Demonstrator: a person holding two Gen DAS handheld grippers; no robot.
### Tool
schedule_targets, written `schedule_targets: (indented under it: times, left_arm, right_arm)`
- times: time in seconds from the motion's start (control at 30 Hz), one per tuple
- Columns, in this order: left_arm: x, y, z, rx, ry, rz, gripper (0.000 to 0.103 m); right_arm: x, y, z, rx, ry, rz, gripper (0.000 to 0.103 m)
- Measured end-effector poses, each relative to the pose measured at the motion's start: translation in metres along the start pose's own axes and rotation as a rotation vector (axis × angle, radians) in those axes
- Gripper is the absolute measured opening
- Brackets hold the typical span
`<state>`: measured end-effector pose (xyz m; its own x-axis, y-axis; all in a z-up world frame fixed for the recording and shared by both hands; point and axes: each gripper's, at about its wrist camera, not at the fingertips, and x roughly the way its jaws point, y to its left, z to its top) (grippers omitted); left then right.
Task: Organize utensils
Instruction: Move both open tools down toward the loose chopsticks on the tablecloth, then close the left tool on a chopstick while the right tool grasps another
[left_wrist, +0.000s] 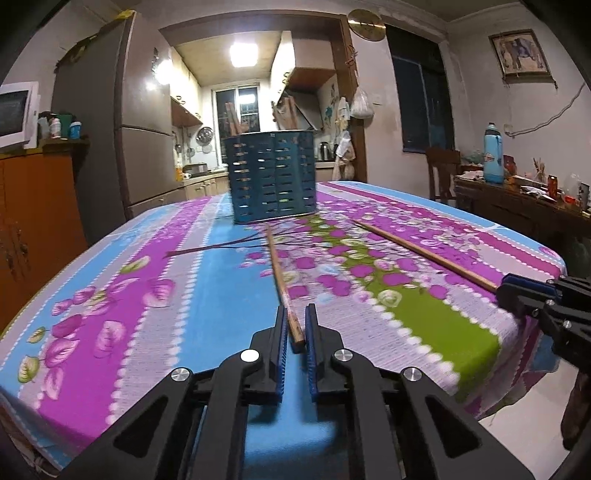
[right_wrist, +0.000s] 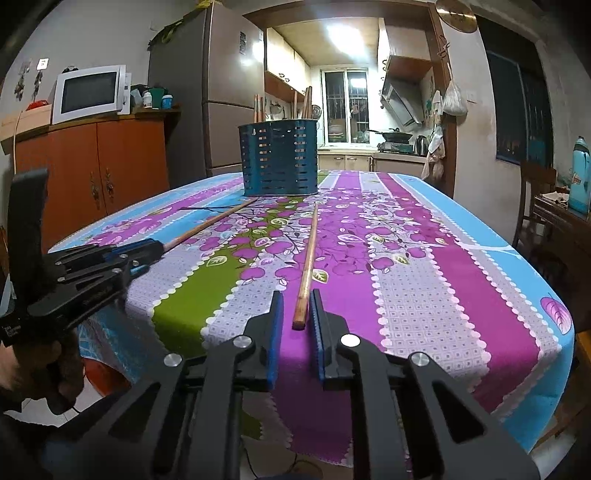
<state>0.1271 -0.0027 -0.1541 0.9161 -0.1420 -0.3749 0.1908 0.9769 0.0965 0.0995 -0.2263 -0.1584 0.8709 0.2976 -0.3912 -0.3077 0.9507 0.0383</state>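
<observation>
Two wooden chopsticks lie on the flowered tablecloth, both pointing toward a dark blue slotted utensil holder (left_wrist: 272, 176) at the table's far side; it also shows in the right wrist view (right_wrist: 279, 162). My left gripper (left_wrist: 295, 325) is open, its blue pads on either side of the near end of one chopstick (left_wrist: 282, 284), with small gaps. My right gripper (right_wrist: 296, 306) is open around the near end of the other chopstick (right_wrist: 307, 266). Each gripper shows in the other's view: the right one (left_wrist: 517, 291) and the left one (right_wrist: 147, 249). Several chopsticks stand in the holder.
The table (right_wrist: 461, 280) drops off just below both grippers. A brown cabinet (right_wrist: 99, 177) with a microwave (right_wrist: 90, 93) stands to the left. A side table with a blue bottle (left_wrist: 493, 155) and clutter stands to the right.
</observation>
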Motion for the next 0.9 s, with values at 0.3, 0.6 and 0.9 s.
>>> schedule_targets:
  times: [0.3,0.6,0.9]
  left_arm:
    - [-0.0031,0.0037,-0.0062,0.004,-0.017,0.015,0.012]
    - [-0.0014,0.0029,-0.0078,-0.002,-0.039,0.007,0.012]
    - [-0.0022,0.0014,-0.011,0.006,-0.056,0.01,0.01]
  right_arm:
    - [0.0011,0.0035,0.0003,-0.011,-0.013,-0.005,0.013]
    - [0.0006,0.0031,-0.0015,-0.016,-0.021,-0.008,0.013]
    - [-0.0004,0.0024,-0.003,-0.02,-0.025,-0.018,0.013]
